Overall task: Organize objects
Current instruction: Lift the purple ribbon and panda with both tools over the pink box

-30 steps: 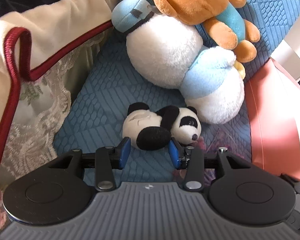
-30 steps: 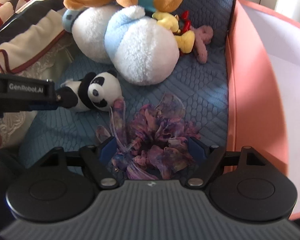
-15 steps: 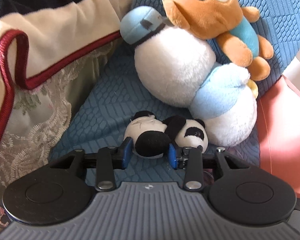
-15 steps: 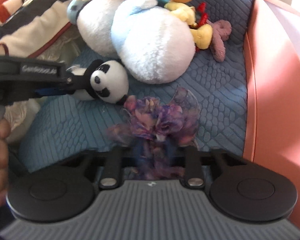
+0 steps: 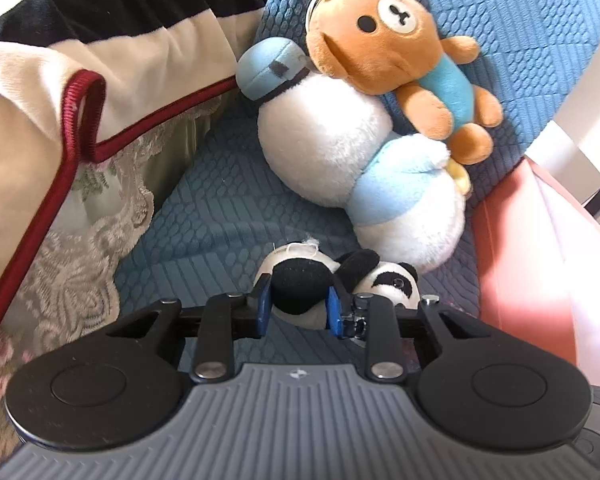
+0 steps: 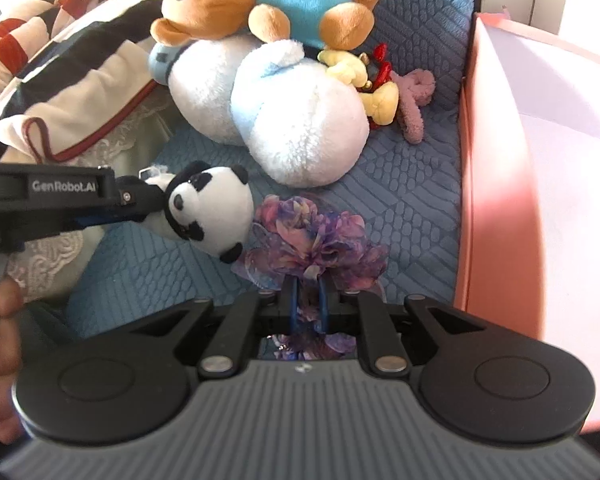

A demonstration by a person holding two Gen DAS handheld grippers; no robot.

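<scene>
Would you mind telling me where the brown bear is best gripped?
I'd take the brown bear by its narrow blue-shirted torso, coming from above across its width: it lies face-up on the white plush, and its head looks too wide.

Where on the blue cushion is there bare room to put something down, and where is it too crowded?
Bare quilted cushion lies between the lace-edged blanket and the big white plush, behind the panda. Another bare strip runs between the purple flower and the pink box. The back is crowded: the bear piled on the white plush.
</scene>
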